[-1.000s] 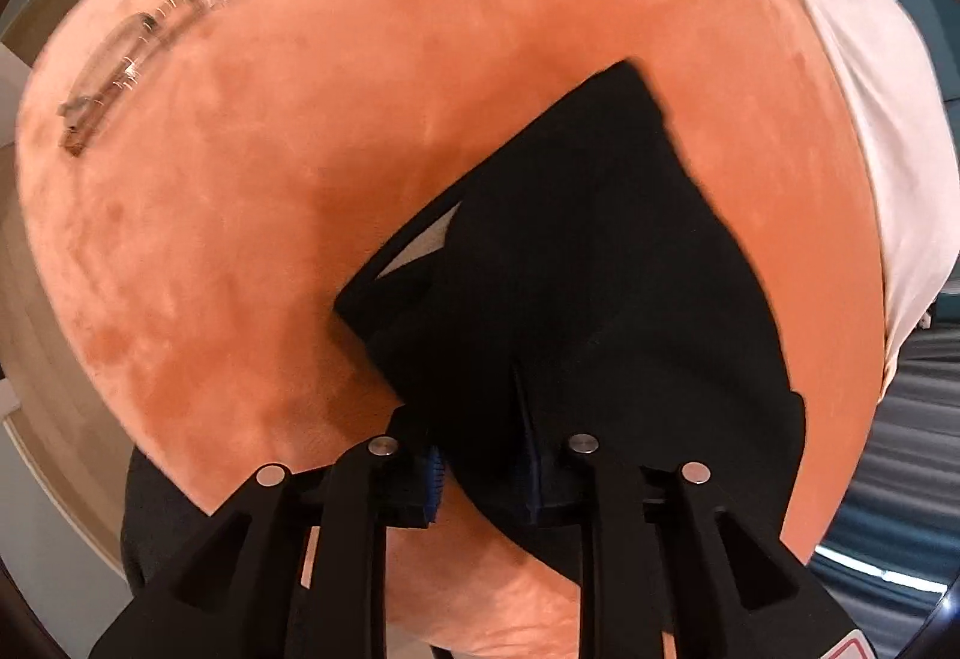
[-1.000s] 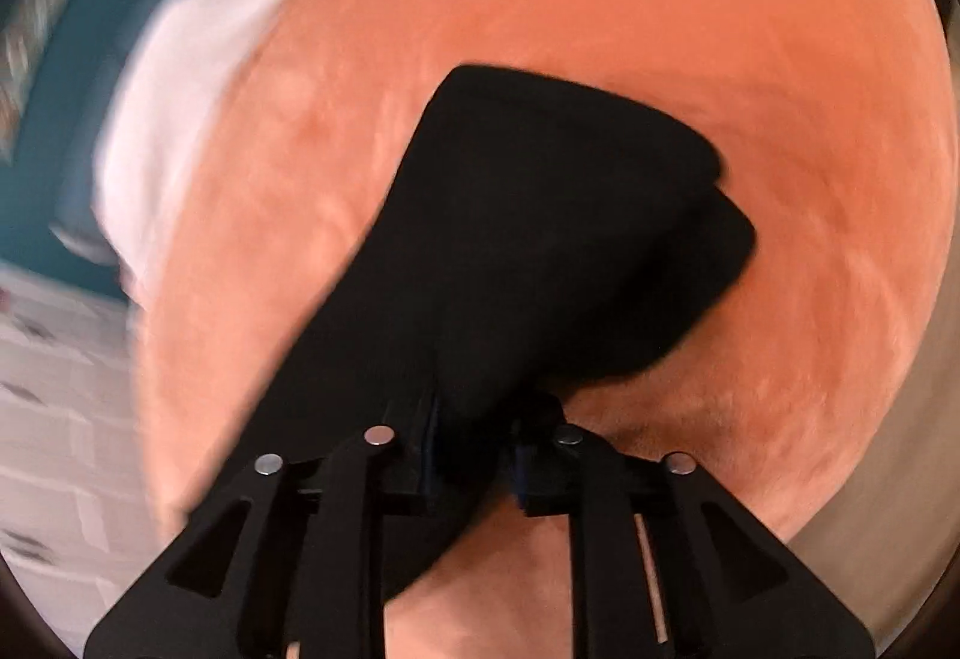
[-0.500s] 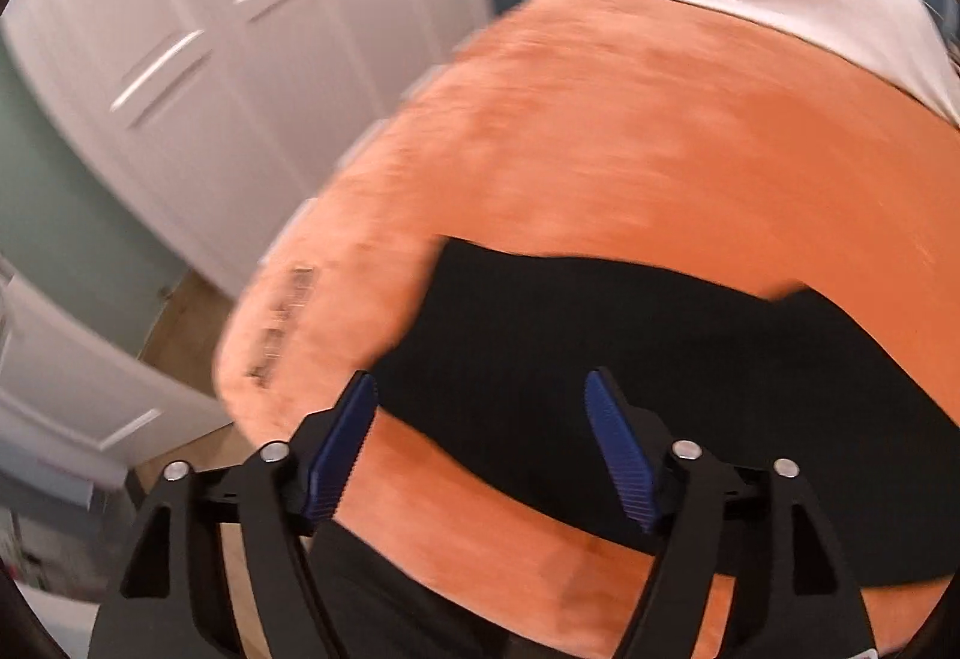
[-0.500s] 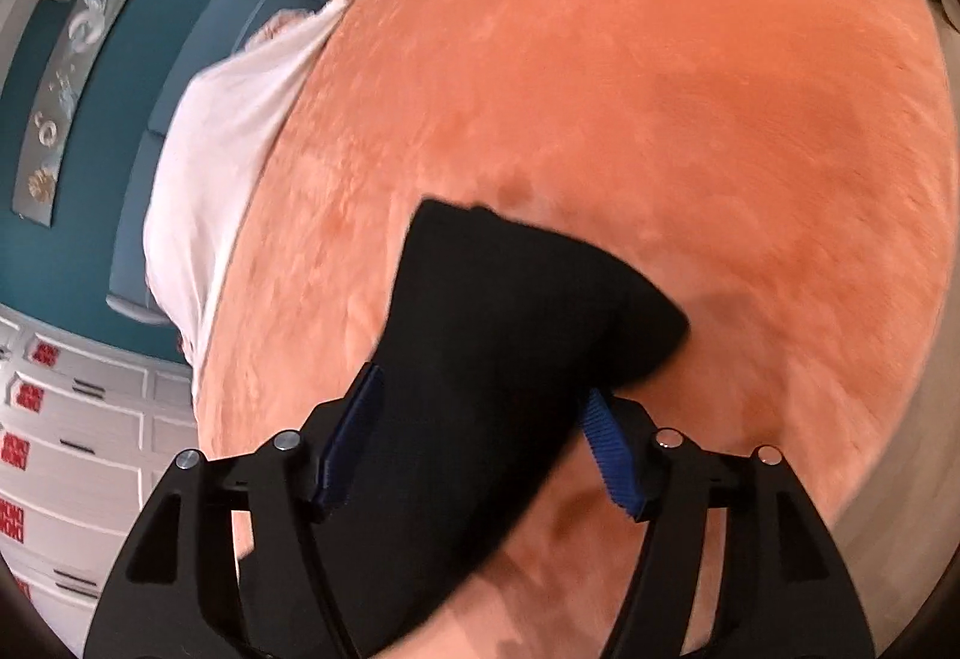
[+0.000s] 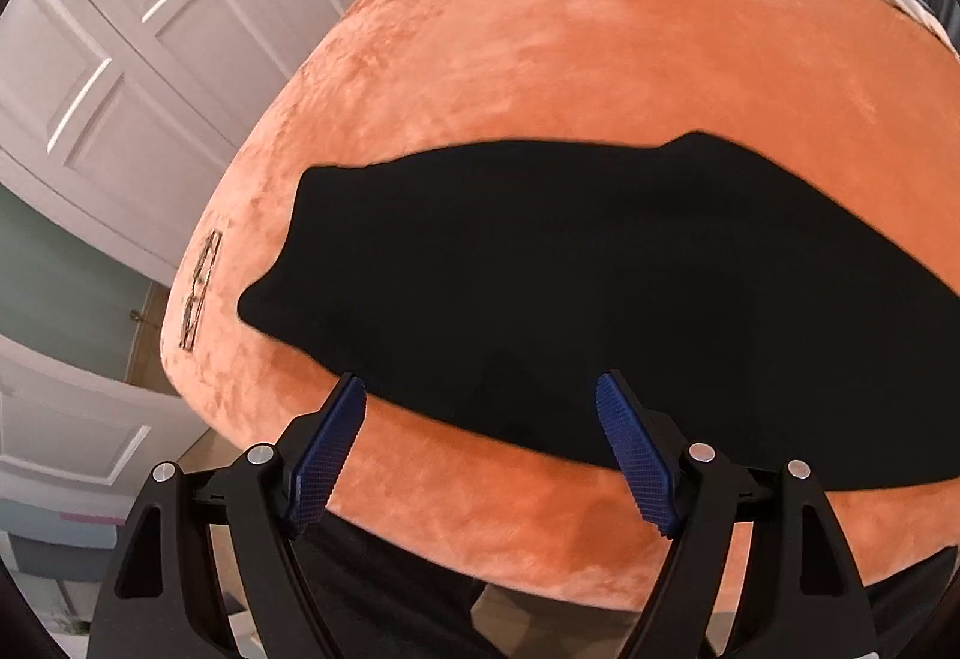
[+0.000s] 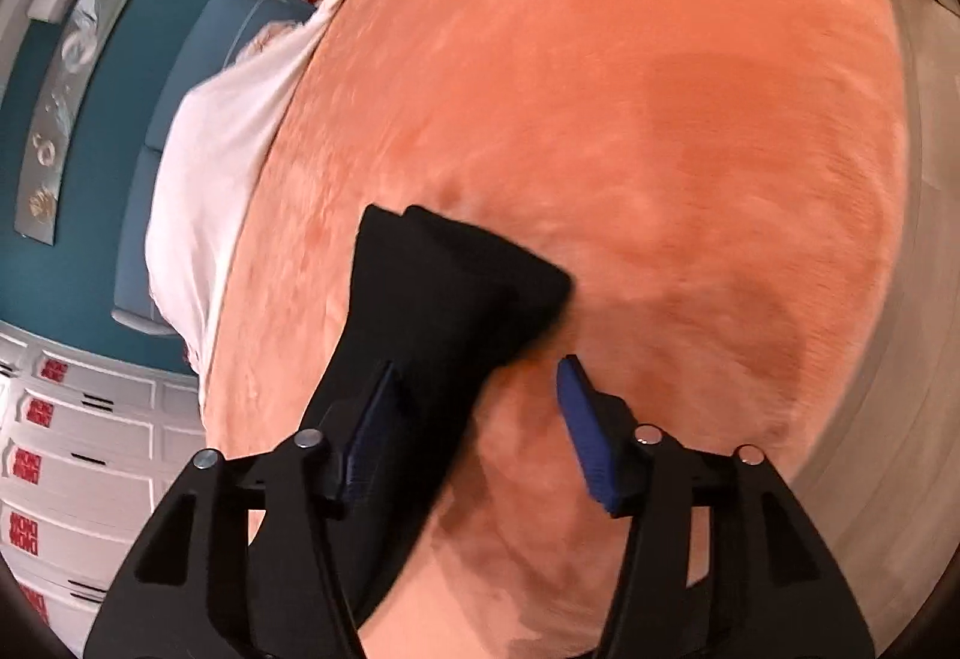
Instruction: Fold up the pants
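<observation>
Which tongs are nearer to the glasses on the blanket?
Left. The left tongs see the glasses close by; the right tongs show none.

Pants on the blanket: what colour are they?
Plain black pants, clearest in the left wrist view.

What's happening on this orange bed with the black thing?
A person is folding black pants on an orange blanket, using a handheld tool in each hand. The left tool has just opened and hangs above the near edge, gripping nothing. The right tool is open too, its jaws just narrowing, one end of the pants loose between them.
</observation>
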Motion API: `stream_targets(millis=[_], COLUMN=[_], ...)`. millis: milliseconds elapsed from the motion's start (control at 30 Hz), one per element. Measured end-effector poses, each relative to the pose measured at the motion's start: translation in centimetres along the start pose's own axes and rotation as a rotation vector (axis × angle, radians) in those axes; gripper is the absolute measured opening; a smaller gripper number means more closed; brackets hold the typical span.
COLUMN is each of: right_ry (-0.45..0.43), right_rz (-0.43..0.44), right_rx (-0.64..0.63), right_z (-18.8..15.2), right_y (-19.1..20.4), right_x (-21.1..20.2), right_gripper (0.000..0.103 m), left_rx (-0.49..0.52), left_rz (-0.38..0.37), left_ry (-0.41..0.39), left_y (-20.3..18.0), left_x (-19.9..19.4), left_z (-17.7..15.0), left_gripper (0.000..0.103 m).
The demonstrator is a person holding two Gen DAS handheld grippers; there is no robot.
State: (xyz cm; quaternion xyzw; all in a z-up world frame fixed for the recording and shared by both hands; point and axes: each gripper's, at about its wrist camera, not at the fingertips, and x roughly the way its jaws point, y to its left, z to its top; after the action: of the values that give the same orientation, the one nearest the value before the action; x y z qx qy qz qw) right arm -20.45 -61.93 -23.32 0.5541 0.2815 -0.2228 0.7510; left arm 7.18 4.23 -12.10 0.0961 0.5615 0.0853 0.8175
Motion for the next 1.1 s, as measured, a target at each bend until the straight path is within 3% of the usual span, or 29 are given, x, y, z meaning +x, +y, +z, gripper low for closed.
stream_targets(millis=[67,133,167,267,300,333,367,433,500,567,600,700,767,867,900,967,1000,1033,1100], right_ry=[-0.005,-0.016,-0.022,-0.036,-0.022,0.004,0.005,-0.026,-0.036,0.006,0.048,0.198,0.311,0.492,0.433,0.378,0.383,0.352,0.25], right_rz=[0.02,0.053,0.059,0.05,0.039,0.041,0.048,0.058,0.036,0.074,0.098,0.113,0.083,-0.098,-0.111,-0.078,-0.034,-0.01,-0.017], right_rx=[0.01,0.01,0.006,-0.025,-0.028,-0.012,-0.006,-0.115,-0.37,-0.574,-0.689,-0.915,-1.019,-1.147,-1.192,-1.213,-1.171,-1.149,-1.156], right_z=[0.1,0.5,0.7,2.0,2.5,2.9,3.0,2.4,-0.2,-4.2,-7.5,-16.7,-22.4,-30.7,-31.8,-32.4,-31.9,-31.4,-30.3], right_y=[-0.1,0.3,0.6,1.8,2.2,2.5,3.0,7.1,14.3,20.6,24.2,29.7,30.6,28.2,28.0,28.5,28.6,28.7,28.5], right_x=[0.3,1.1,1.6,2.9,3.4,3.9,3.7,2.3,0.8,0.4,0.7,4.0,7.6,14.2,13.6,11.4,9.9,8.6,5.9], right_gripper=[0.058,0.077,0.08,0.078,0.05,0.015,0.013,0.012,0.012,0.012,0.012,0.013,0.016,0.017,0.017,0.034,0.06,0.077,0.085], left_rx=[-0.006,-0.013,-0.013,-0.011,-0.01,-0.011,-0.011,-0.012,-0.014,-0.013,-0.015,-0.025,-0.025,-0.01,-0.014,-0.034,-0.044,-0.06,-0.082], left_rz=[-0.009,-0.007,-0.005,0.002,0.002,0.004,-0.001,-0.007,-0.014,-0.03,-0.04,-0.082,-0.11,-0.104,-0.101,-0.119,-0.13,-0.131,-0.128], left_ry=[0.018,0.026,0.025,0.021,0.021,0.02,0.013,-0.003,-0.014,-0.01,-0.005,0.009,0.003,-0.012,-0.011,-0.008,-0.007,-0.004,0.006], left_y=[0.2,0.5,0.5,0.6,0.6,0.6,0.7,0.9,1.0,0.8,0.6,0.4,0.3,0.9,1.4,2.7,3.4,4.3,5.2], left_x=[0.3,0.3,0.1,-0.2,-0.4,-0.5,-0.8,-1.2,-1.3,-1.0,-0.8,-0.6,-0.9,-1.1,-1.1,-0.9,-0.6,-0.2,0.7], left_z=[-0.4,-1.0,-1.2,-1.7,-1.8,-1.8,-1.8,-1.7,-1.6,-1.4,-1.3,-1.3,-1.4,-2.0,-2.2,-2.6,-2.8,-3.0,-3.3], left_gripper=[0.077,0.077,0.077,0.077,0.077,0.077,0.077,0.077,0.077,0.077,0.077,0.077,0.077,0.077,0.077,0.077,0.077,0.077,0.077])
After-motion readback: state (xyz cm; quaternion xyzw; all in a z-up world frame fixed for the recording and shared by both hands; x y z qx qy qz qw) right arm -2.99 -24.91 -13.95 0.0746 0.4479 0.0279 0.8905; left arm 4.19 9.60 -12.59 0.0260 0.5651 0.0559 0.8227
